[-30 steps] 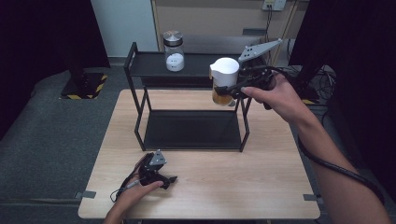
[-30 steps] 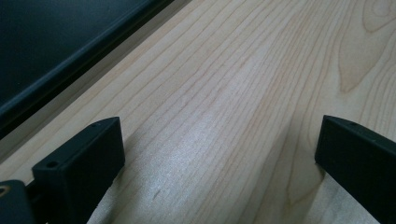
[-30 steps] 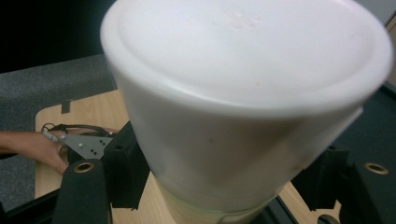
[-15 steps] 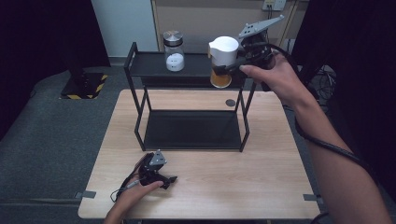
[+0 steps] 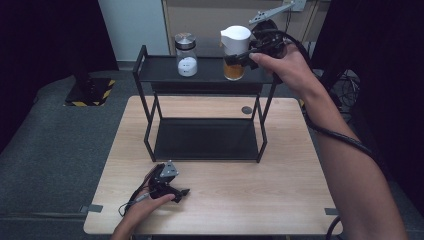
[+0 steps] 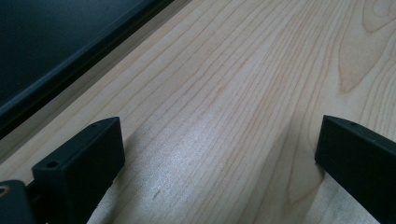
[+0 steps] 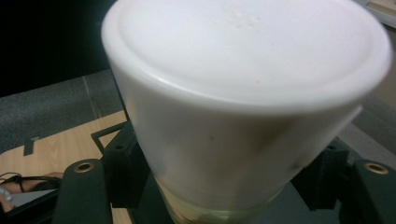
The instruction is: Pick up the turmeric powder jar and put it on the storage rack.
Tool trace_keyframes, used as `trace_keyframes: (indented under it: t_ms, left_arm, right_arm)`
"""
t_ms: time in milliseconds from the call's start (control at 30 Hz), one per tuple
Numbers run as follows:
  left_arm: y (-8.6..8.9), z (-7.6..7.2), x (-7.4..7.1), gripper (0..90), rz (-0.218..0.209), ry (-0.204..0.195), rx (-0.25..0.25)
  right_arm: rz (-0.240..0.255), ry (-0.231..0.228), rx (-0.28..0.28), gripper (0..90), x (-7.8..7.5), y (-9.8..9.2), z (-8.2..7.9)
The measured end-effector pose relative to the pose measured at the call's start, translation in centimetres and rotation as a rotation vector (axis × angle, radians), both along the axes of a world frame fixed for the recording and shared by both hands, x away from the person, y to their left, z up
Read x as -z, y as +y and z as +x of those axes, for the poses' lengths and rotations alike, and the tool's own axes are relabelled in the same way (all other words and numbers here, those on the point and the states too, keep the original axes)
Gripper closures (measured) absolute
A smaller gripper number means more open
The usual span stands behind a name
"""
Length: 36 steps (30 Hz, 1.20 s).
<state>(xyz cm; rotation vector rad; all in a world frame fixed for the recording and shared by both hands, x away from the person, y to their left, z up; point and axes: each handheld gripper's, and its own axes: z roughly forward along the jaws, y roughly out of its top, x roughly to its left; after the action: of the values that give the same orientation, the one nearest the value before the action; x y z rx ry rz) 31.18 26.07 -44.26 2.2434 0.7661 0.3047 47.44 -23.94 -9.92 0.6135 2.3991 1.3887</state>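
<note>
- Black shelf rack (image 5: pixel 210 70): top tier lies under the right gripper (image 5: pixel 240 57).
- White-capped jar (image 5: pixel 235 52): clamped between right jaws; could tip if released off-level.
- Left gripper (image 5: pixel 167 182): jaws wide, empty, on table (image 5: pixel 280 185).

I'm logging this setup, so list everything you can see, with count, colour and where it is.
Jar with white lid: one, amber contents, top shelf right, between the right gripper's fingers.
Jar with metal lid: one, clear, white contents, top shelf left.
Shelf rack: one, black, two tiers, table's far half.
Table: one, light wood.
Left gripper: black, open, resting on table near front edge.
Right gripper: black, shut on the white-lidded jar.
</note>
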Motion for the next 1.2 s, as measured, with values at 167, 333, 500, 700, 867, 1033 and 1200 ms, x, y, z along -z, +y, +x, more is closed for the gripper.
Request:
trace_keyframes:
  t_ms: [167, 333, 500, 700, 867, 1033, 1200]
  left_arm:
    - [0.0, 0.0, 0.0, 0.0, 0.000, 0.000, 0.000]
    - [0.0, 0.0, 0.0, 0.0, 0.000, 0.000, 0.000]
    - [0.0, 0.0, 0.0, 0.0, 0.000, 0.000, 0.000]
    - [0.0, 0.0, 0.0, 0.0, 0.000, -0.001, -0.001]
    - [0.0, 0.0, 0.0, 0.0, -0.001, -0.001, -0.001]
    - [0.0, 0.0, 0.0, 0.0, -0.001, -0.001, -0.001]
    - [0.0, 0.0, 0.0, 0.0, 0.000, -0.001, -0.001]
  right_arm:
    - [-0.001, 0.009, 0.013, 31.7, 0.2, 0.5, 0.9]
    - [-0.002, 0.021, 0.024, 31.7, 0.5, 1.0, 1.6]
    - [-0.006, 0.031, 0.031, 31.6, 0.8, 1.5, 2.2]
    - [-0.019, 0.037, 0.037, 31.7, 1.1, 2.0, 2.6]
    - [-0.014, 0.044, 0.046, 31.7, 1.3, 2.0, 2.8]
    - [-0.002, 0.048, 0.048, 31.5, 1.5, 1.7, 2.7]
    - [-0.007, 0.046, 0.050, 31.4, 1.5, 1.9, 2.6]
